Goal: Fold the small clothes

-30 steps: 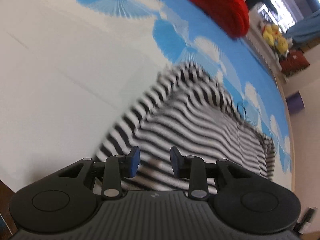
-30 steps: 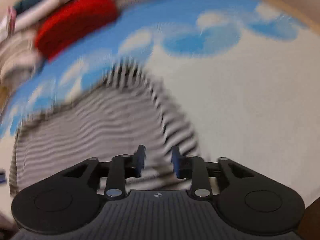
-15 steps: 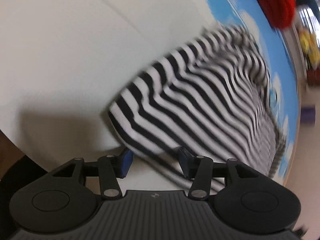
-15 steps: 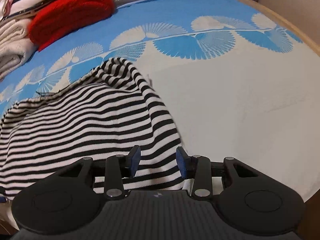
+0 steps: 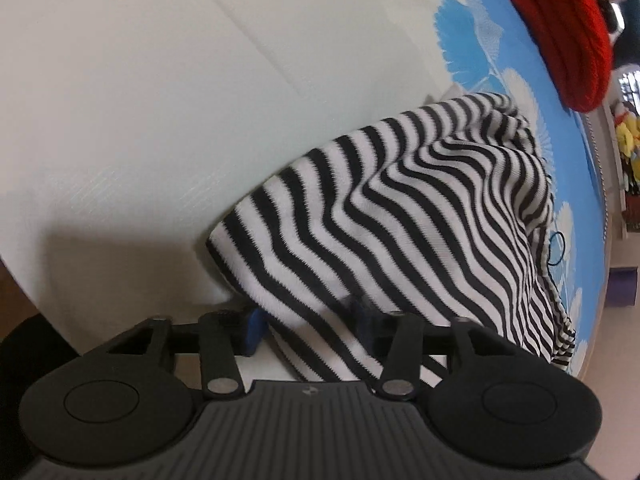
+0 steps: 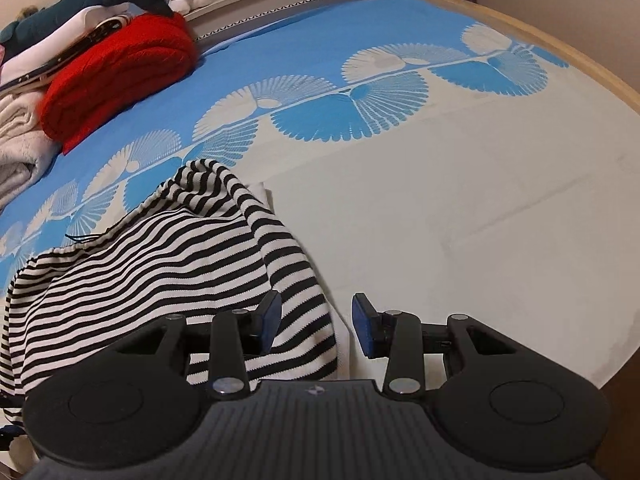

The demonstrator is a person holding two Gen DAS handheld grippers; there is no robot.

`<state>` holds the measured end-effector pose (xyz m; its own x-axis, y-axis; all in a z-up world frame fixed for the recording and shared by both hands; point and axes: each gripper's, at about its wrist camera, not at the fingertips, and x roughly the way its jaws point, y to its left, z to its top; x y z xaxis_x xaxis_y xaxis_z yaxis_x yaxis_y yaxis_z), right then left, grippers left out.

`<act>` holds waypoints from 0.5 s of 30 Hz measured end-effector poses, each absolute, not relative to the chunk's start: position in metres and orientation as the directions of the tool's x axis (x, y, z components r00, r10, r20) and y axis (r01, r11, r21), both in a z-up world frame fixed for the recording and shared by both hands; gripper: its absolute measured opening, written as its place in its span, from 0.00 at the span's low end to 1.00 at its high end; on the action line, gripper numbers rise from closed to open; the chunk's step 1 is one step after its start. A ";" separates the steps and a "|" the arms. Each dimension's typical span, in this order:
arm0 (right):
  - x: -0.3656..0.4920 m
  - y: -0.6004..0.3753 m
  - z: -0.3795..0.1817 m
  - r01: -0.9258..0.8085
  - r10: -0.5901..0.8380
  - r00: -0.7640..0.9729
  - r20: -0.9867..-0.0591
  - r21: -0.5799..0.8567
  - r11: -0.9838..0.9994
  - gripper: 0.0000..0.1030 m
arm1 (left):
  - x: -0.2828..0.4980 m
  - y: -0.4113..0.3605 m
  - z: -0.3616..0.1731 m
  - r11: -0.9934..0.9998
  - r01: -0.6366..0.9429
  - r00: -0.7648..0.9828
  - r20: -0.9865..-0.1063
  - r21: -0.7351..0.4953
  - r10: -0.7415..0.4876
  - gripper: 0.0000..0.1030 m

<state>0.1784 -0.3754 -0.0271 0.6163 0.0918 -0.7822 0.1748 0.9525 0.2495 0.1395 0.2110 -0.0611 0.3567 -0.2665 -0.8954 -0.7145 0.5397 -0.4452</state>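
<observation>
A bed (image 6: 460, 208) spread with a blue and cream fan-patterned cover fills both views, a folded red knit (image 6: 120, 76) near its far edge. The striped knit top (image 5: 400, 220) lies rumpled on the cream part. The left claw (image 5: 306, 330) has just been closing, its jaws either side of the near hem; whether the pads press yet I cannot tell. The right claw (image 6: 316, 326) stands open, the hem corner just inside its left pad. The top looks light, soft and stretchy; corners of the hem seem the best hold.
</observation>
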 end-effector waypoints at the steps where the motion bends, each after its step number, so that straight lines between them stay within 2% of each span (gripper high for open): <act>1: 0.178 -0.376 -0.027 0.175 0.092 0.617 -0.782 0.250 0.952 0.40 | 0.140 0.210 -0.059 0.554 -0.701 0.366 -0.893 -0.449 -0.260 0.23; 2: 0.176 -0.376 -0.026 0.176 0.090 0.618 -0.781 0.249 0.952 0.40 | 0.140 0.210 -0.057 0.560 -0.690 0.378 -0.888 -0.458 -0.261 0.13; 3: 0.175 -0.377 -0.026 0.177 0.087 0.620 -0.780 0.247 0.953 0.40 | 0.139 0.210 -0.053 0.567 -0.675 0.394 -0.880 -0.473 -0.265 0.11; 10: 0.173 -0.379 -0.021 0.198 0.081 0.639 -0.765 0.265 0.944 0.39 | 0.122 0.219 -0.012 0.656 -0.545 0.536 -0.818 -0.522 -0.206 0.09; 15: 0.179 -0.374 -0.019 0.204 0.086 0.646 -0.758 0.281 0.938 0.39 | 0.107 0.231 -0.003 0.698 -0.581 0.441 -0.883 -0.419 -0.163 0.09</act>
